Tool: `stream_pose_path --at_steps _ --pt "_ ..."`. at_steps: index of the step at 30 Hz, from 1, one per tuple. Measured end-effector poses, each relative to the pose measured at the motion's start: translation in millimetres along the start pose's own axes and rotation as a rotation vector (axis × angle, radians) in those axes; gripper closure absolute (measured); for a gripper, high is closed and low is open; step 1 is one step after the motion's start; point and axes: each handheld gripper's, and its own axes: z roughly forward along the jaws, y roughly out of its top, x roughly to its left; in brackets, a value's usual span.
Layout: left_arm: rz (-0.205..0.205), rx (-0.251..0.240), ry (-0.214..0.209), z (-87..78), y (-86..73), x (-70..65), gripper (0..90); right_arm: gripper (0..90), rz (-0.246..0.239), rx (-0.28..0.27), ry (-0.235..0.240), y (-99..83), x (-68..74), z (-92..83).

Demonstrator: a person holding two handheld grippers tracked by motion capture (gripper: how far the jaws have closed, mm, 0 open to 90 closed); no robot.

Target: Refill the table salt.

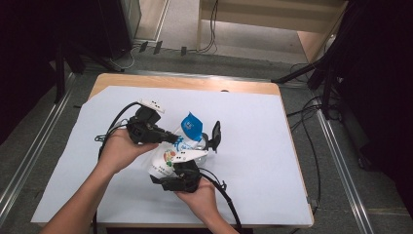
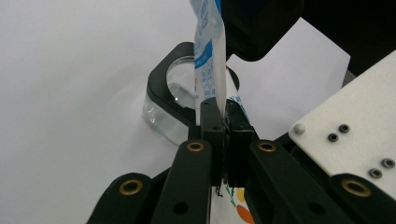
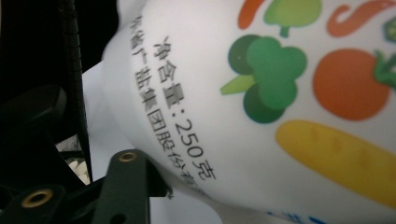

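A white bag (image 1: 163, 163) printed with vegetables, its top blue and white (image 1: 191, 124), hangs above the table between both hands. My left gripper (image 2: 223, 112) is shut on the bag's thin flat edge (image 2: 208, 56), and it also shows at the left of the bag (image 1: 173, 140). From below, my right gripper (image 1: 179, 168) holds the bag's full body (image 3: 261, 93). One of its jaws lies against the bag's side and the other is hidden behind the bag. Just beyond the bag stands a clear glass jar (image 2: 163, 109) with a black lid (image 1: 215, 134) raised.
A white sheet (image 1: 253, 161) covers the wooden table (image 1: 185, 83). Black cables trail from both grippers toward the front edge. Dark stands and cables line the floor on both sides, beyond the table's edges.
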Motion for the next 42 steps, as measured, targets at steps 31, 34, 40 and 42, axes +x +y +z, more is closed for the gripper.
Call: stream_pose_path --at_steps 31,34,40,42 --pt "-0.024 -0.008 0.042 4.0 8.6 -1.9 90.0 61.5 0.059 -0.036 0.035 8.6 -4.2 -0.6" --pt "-0.02 -0.001 0.034 3.4 6.7 -0.7 89.7 63.0 0.053 -0.037 0.033 7.7 -3.1 -0.5" --pt "-0.03 -0.002 0.006 0.4 3.8 0.3 87.7 63.6 0.054 -0.043 0.053 6.3 -1.3 -1.2" --pt "-0.032 -0.002 0.0 -0.5 3.6 0.5 87.0 63.7 0.057 -0.051 0.068 6.2 -1.8 -1.9"
